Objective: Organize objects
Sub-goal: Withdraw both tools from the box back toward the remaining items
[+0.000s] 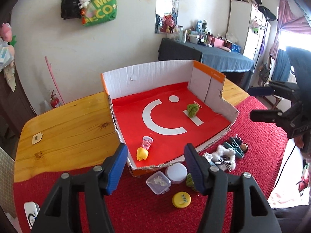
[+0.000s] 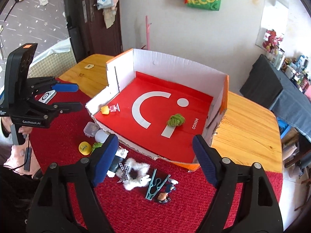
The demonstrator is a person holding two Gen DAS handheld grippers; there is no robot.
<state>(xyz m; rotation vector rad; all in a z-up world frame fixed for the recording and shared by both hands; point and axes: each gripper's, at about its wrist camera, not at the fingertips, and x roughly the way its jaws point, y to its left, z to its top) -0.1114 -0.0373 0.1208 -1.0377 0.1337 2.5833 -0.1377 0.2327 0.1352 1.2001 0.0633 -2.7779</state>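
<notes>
While both tongs [image 1: 155,167] [image 2: 155,159] gape, fluffy toy [image 2: 136,172] beneath right

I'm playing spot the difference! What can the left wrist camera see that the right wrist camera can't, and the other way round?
Only the left wrist view shows the fire extinguisher by the wall. Only the right wrist view shows the dark door and starry wallpaper. Both show the cardboard box, with the green yarn ball and yellow toy inside, and the fluffy white toy outside on the red mat.
</notes>
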